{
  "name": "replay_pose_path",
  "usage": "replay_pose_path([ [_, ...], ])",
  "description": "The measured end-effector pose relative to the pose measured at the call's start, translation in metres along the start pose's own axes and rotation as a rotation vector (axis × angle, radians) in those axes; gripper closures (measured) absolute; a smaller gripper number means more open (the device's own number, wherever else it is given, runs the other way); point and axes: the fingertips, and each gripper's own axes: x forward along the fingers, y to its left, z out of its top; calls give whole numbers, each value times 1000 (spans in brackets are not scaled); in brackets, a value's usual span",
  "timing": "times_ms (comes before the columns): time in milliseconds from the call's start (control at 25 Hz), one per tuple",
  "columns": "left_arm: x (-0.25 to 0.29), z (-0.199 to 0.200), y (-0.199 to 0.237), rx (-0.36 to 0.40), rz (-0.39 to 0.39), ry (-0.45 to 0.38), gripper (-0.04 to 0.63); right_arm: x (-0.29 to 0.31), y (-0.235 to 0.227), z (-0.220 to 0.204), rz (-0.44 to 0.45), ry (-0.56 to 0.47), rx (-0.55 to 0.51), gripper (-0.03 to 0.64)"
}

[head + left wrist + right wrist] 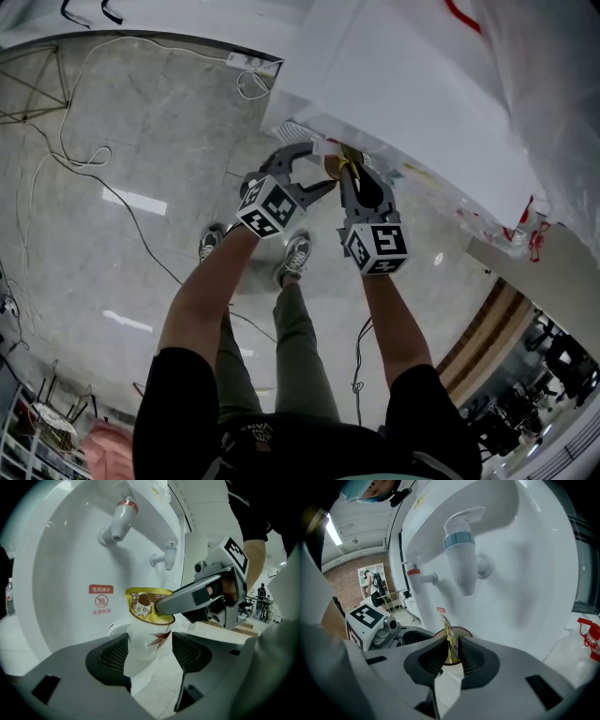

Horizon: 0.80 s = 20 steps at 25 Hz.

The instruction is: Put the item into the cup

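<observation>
A white paper cup (pixel 143 641) with a brown rim sits between the pads of my left gripper (pixel 149 651), which is shut on it in front of a white water dispenser. My right gripper (pixel 450 654) is shut on a yellow sachet (pixel 449 641) and holds it upright, with its lower end at the cup's mouth (pixel 461 631). In the left gripper view the sachet (pixel 145 603) stands on the rim, pinched by the right gripper's fingers (pixel 187 599). From the head view both grippers, left (pixel 305 169) and right (pixel 361 183), meet under the dispenser, and the sachet (pixel 349 161) shows between them.
The dispenser body (pixel 403 84) fills the space ahead. Its red tap (pixel 119 520) and blue tap (pixel 166 555) jut out above the cup. A clear plastic bag with red ties (pixel 588 634) hangs at the right. Cables (pixel 75 155) lie on the marble floor.
</observation>
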Motion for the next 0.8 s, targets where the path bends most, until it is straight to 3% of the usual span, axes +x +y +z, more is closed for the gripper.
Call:
replay_pose_path([
  [800, -68, 44, -29, 15, -26, 14, 282, -69, 17, 34, -112, -85, 118, 568],
])
